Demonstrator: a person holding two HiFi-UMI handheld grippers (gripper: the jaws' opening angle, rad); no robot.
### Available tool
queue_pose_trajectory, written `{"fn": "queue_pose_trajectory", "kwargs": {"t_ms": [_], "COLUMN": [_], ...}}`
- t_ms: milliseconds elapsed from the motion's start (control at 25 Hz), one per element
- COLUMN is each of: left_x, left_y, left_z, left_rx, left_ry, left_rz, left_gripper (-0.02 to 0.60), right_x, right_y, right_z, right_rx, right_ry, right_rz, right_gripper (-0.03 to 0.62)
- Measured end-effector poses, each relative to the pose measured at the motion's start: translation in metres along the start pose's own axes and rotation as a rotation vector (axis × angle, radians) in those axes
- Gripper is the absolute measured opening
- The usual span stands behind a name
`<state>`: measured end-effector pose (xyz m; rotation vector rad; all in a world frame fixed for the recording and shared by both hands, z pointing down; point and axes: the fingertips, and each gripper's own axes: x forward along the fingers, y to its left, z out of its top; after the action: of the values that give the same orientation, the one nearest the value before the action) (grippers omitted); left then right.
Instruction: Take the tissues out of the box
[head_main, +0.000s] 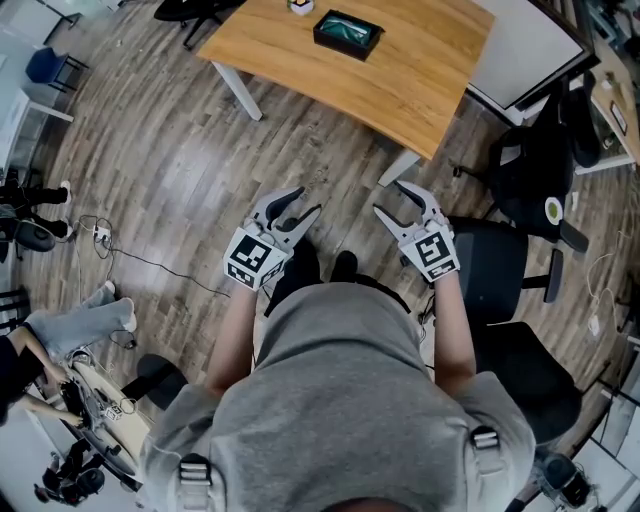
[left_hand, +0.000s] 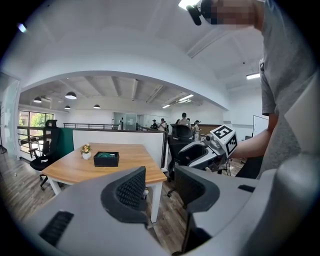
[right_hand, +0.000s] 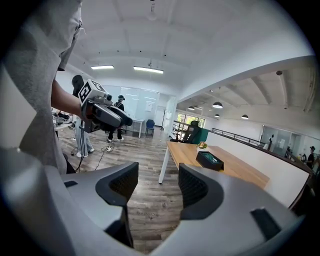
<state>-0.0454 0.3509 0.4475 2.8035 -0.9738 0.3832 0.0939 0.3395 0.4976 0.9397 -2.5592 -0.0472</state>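
A black tissue box (head_main: 347, 32) with a teal top lies on the wooden table (head_main: 400, 70), well ahead of me across the floor. Both grippers hang in the air in front of my body, far short of the table. My left gripper (head_main: 305, 203) is open with nothing between its jaws. The right gripper (head_main: 390, 198) is open too and just as empty. In the left gripper view the box (left_hand: 106, 159) shows beyond the jaws of the left gripper (left_hand: 159, 182). The right gripper view has the box (right_hand: 210, 160) past the jaws of the right gripper (right_hand: 157, 182).
A small flower pot (head_main: 300, 6) stands beside the box. Black office chairs (head_main: 530, 170) crowd my right side. A cable (head_main: 150, 262) runs over the wood floor on the left. A white partition (head_main: 520, 45) borders the table's far right.
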Motion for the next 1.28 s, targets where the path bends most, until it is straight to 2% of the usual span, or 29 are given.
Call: {"fn": "queue_pose_trajectory", "kwargs": {"t_ms": [240, 480, 840, 1040, 1280], "left_x": [0.002, 0.000, 0.001, 0.009, 0.027], "left_y": [-0.001, 0.001, 0.007, 0.024, 0.055], "left_z": [0.004, 0.004, 0.004, 0.004, 0.010], "left_rx": [-0.001, -0.001, -0.008, -0.023, -0.021], "left_ry": [-0.010, -0.012, -0.011, -0.013, -0.013], "left_rz": [0.003, 0.020, 0.041, 0.057, 0.037], "left_gripper": [0.224, 0.229, 0.230, 0.230, 0.230], "right_x": [-0.002, -0.002, 0.007, 0.019, 0.045], "right_y": [-0.001, -0.001, -0.007, -0.022, -0.048], "right_z": [-0.002, -0.003, -0.005, -0.004, 0.005], "right_rx": [-0.014, 0.007, -0.028, -0.039, -0.041], "right_ry": [0.001, 0.004, 0.008, 0.016, 0.017], "right_rz": [0.004, -0.002, 0.019, 0.026, 0.011], "right_gripper": [0.284, 0.284, 0.278, 0.275, 0.272]}}
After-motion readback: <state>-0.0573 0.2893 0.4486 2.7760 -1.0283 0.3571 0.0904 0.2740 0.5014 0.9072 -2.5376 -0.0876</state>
